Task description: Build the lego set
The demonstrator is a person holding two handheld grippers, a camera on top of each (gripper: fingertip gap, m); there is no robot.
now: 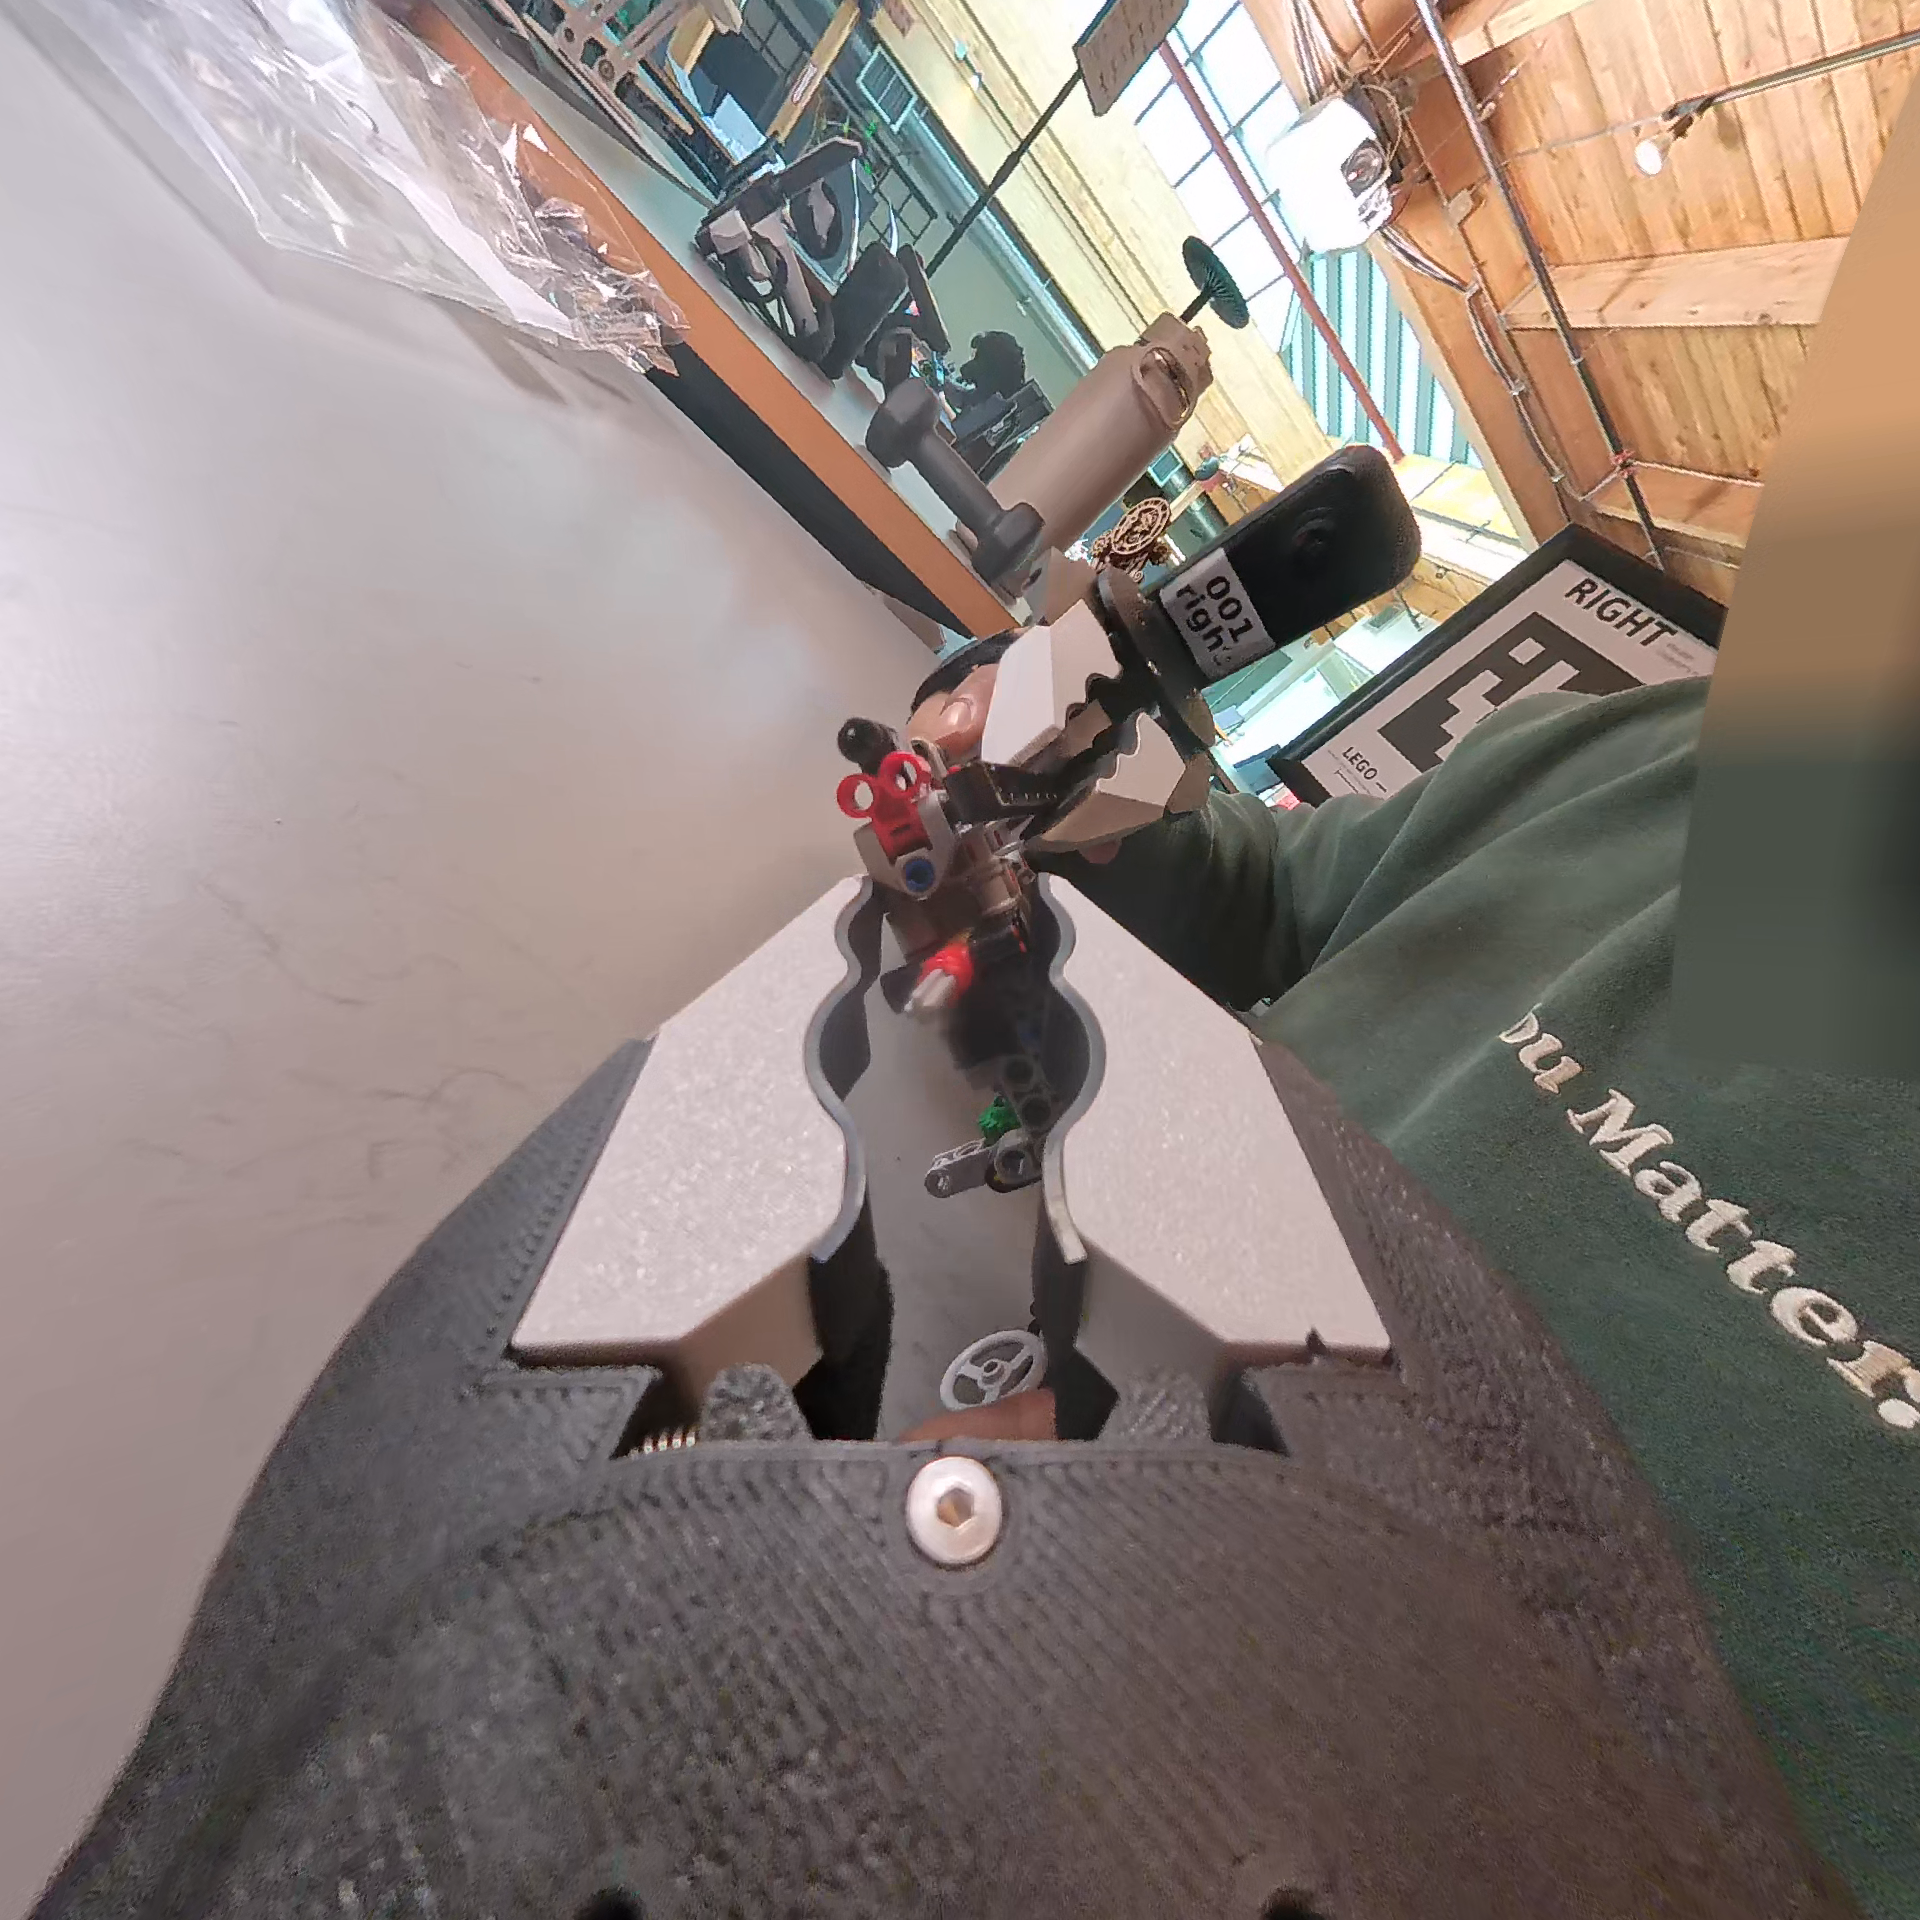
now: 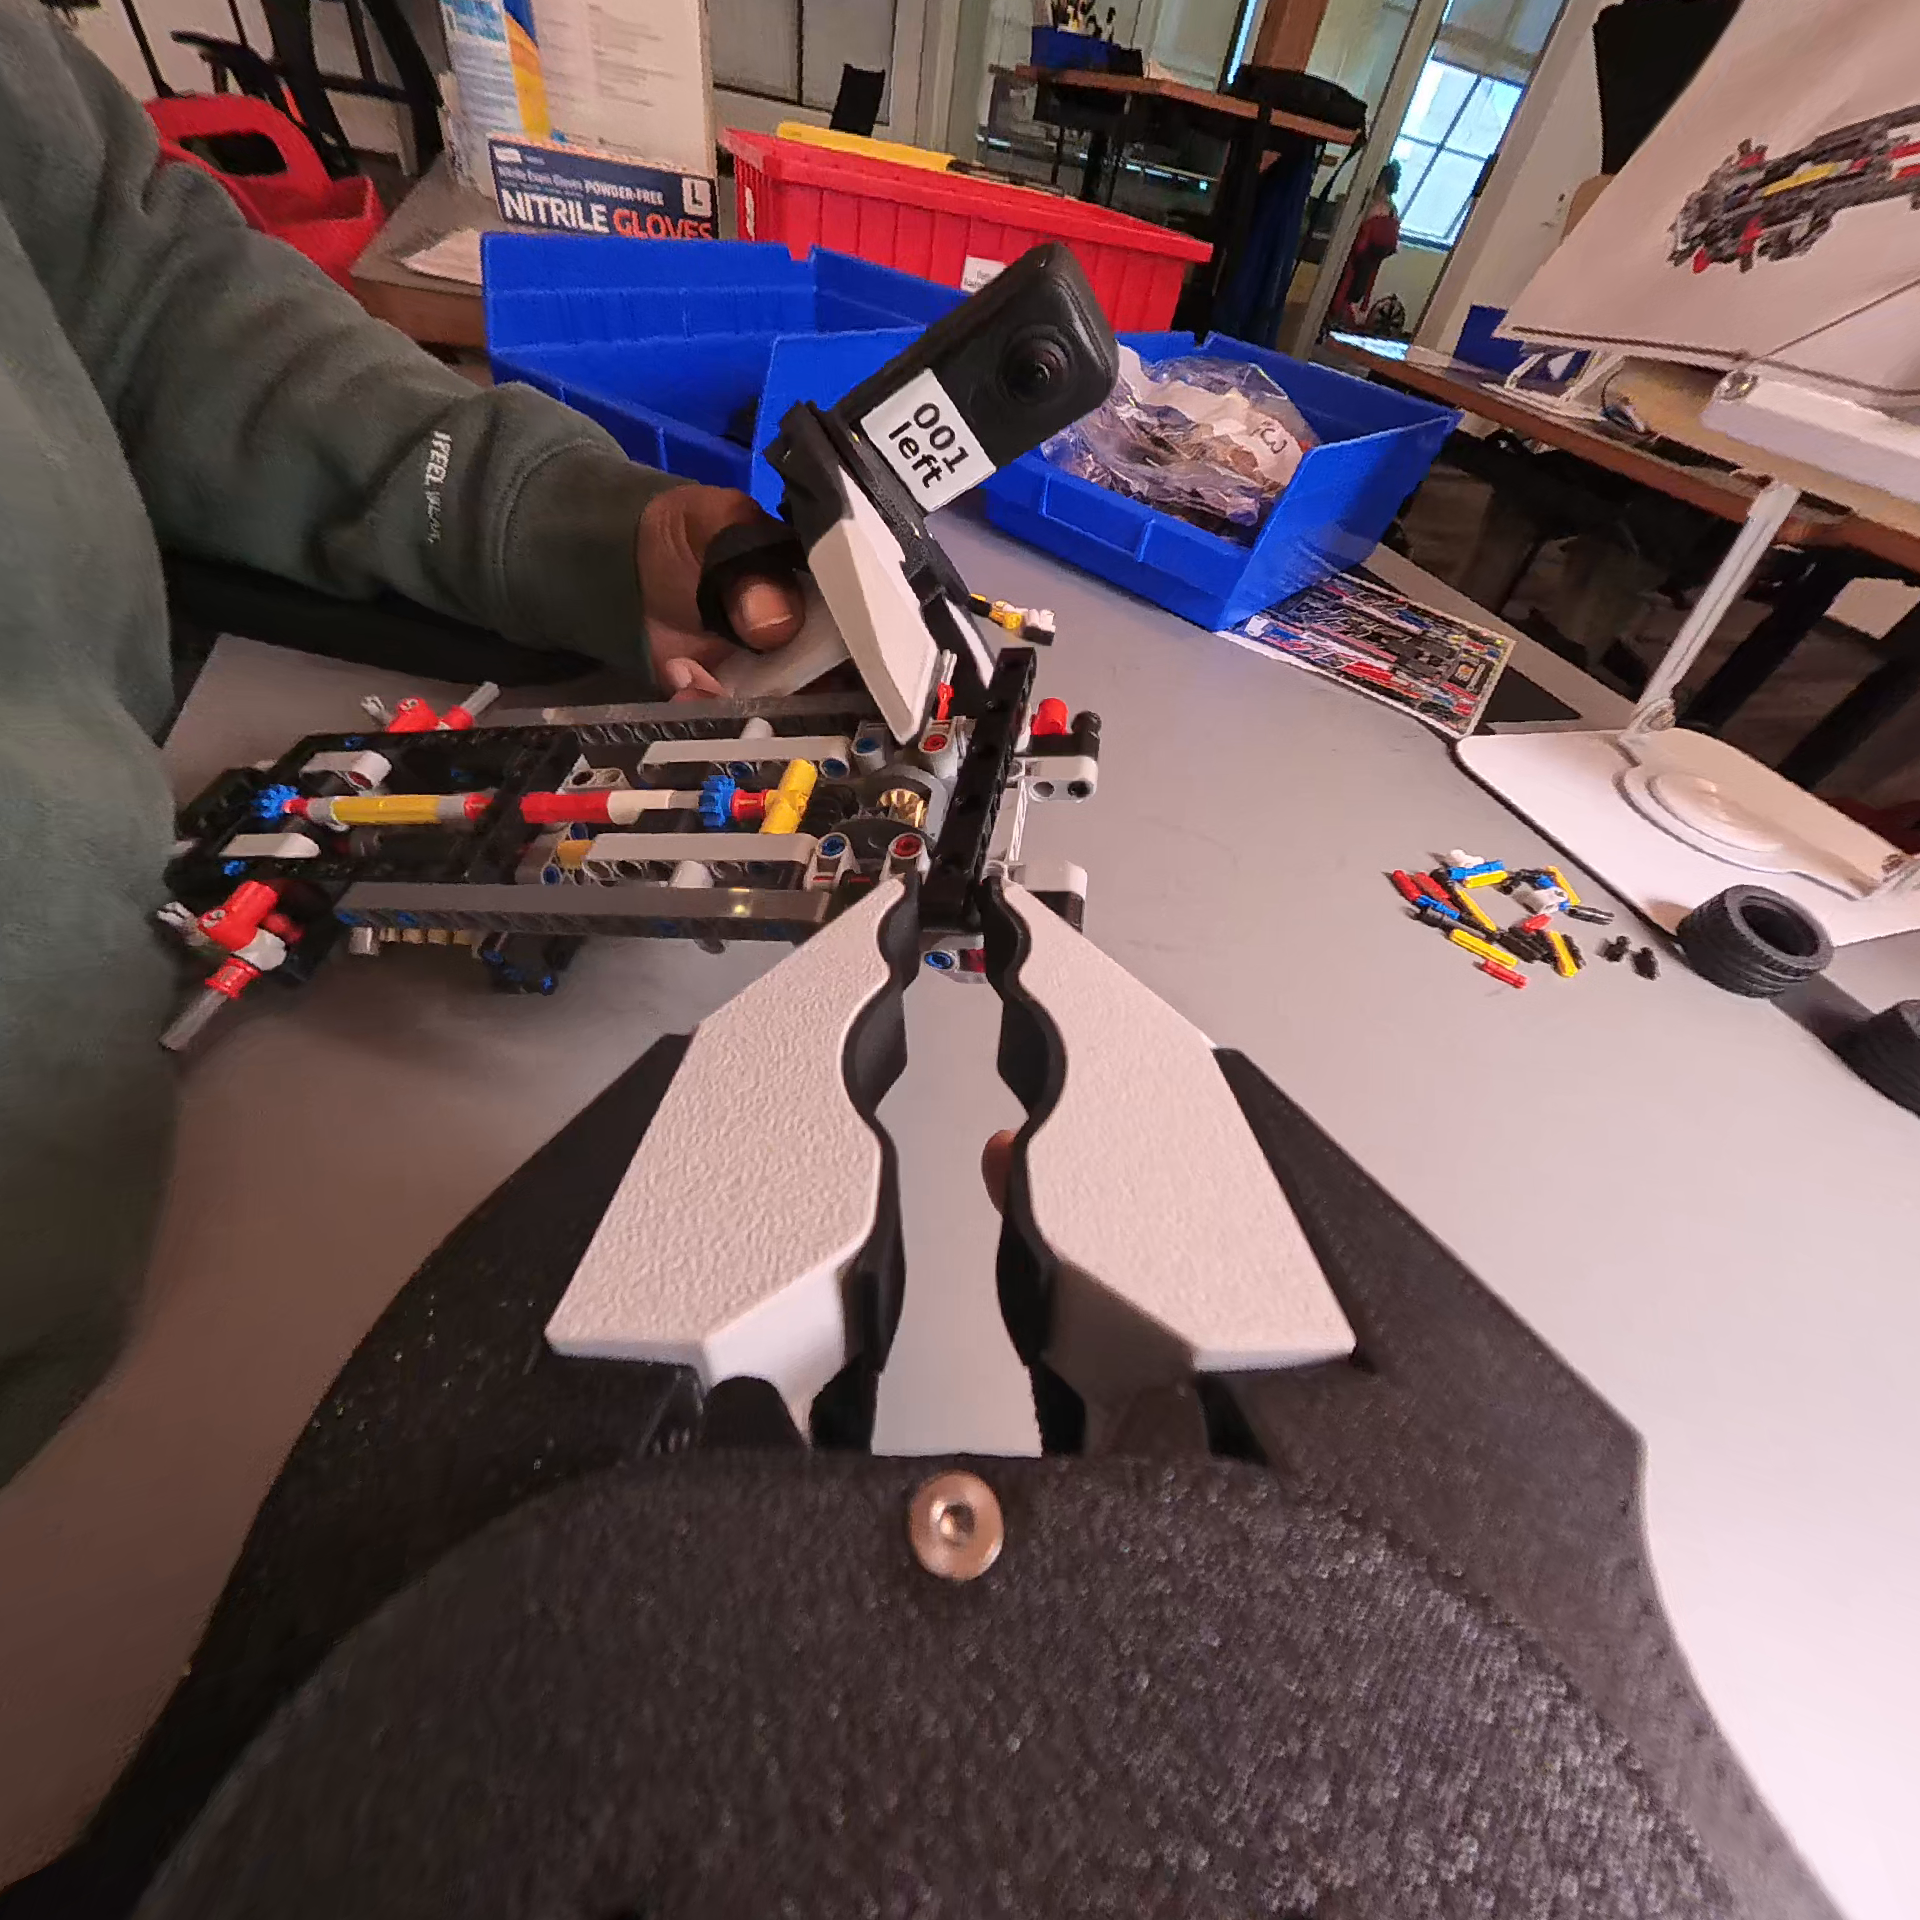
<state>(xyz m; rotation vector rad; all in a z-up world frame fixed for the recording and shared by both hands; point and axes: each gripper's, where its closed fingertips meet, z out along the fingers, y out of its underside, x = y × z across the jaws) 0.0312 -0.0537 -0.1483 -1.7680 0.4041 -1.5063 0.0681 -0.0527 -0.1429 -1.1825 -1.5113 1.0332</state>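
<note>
A long lego chassis of black, grey, yellow and red parts lies on the grey table, its near end raised. My left gripper is shut on the chassis end. In the right wrist view it comes down on the chassis from the far side. My right gripper is shut on a black beam that stands across that same end. In the left wrist view the right gripper holds the beam just beyond my fingertips.
A pile of small loose pieces and two black tyres lie to the right. Behind are blue bins, a sticker sheet and a white instruction stand. Plastic bags lie on the table. A person's green sleeve is at the left.
</note>
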